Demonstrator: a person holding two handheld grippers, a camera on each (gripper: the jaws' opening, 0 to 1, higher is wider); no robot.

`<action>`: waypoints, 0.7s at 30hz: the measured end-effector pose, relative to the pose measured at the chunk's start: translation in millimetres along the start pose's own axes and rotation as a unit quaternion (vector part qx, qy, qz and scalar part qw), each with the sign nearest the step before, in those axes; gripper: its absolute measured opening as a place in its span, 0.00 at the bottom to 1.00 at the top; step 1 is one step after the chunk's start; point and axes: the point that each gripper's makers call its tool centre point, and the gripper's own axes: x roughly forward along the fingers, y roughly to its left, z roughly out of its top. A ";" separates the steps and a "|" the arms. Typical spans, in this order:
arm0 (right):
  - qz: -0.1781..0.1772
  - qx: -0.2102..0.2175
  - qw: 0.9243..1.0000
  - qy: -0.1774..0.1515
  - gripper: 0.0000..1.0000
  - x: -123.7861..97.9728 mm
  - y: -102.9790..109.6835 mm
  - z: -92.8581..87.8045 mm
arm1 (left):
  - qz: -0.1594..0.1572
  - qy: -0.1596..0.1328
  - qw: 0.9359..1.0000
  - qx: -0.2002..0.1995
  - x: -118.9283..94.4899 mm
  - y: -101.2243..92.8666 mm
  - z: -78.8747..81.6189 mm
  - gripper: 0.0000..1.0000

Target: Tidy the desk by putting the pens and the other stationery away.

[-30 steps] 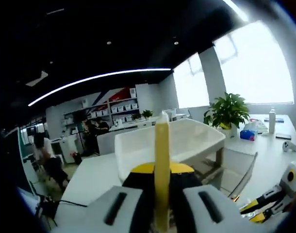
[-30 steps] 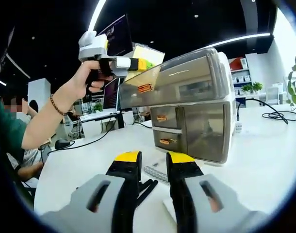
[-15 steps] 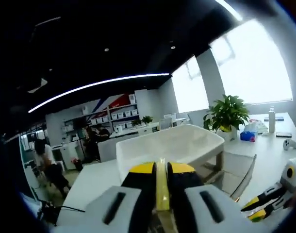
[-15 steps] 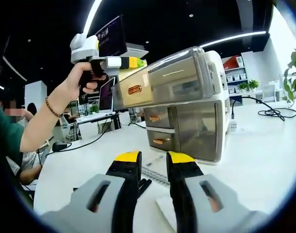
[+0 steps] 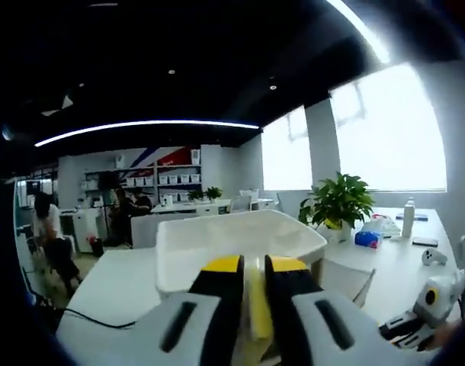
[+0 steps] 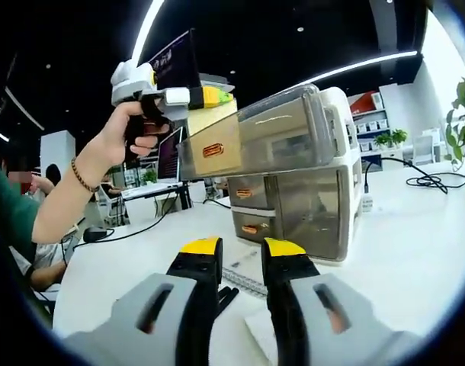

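One yellow pen (image 5: 254, 305) held between jaws of left gripper (image 5: 246, 268), poised over open top drawer (image 5: 232, 242) of organizer (image 6: 301, 183). Pen judged light, stiff, smooth; best gripped mid-barrel. Slim, pale yellow, mostly hidden by jaws. Right gripper (image 6: 240, 252) kept narrowly parted, nothing held, above desk (image 6: 400, 252).
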 end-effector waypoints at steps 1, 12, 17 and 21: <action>-0.011 -0.007 1.000 0.003 0.24 -1.0 -4.7 -0.4 | -0.001 0.001 1.000 0.002 0.8 -2.7 1.3 0.14; -0.030 0.020 0.999 -0.030 0.24 -9.7 -20.3 12.7 | -0.050 -0.066 0.994 0.066 -29.7 -31.8 22.7 0.11; -0.042 0.012 0.999 -0.023 0.24 -13.1 -33.5 14.9 | -0.133 -0.093 0.985 0.066 -66.8 -72.9 13.1 0.10; -0.058 0.023 0.998 -0.026 0.24 -21.1 -59.3 18.6 | -0.219 -0.084 0.969 0.081 -97.4 -111.2 -17.6 0.10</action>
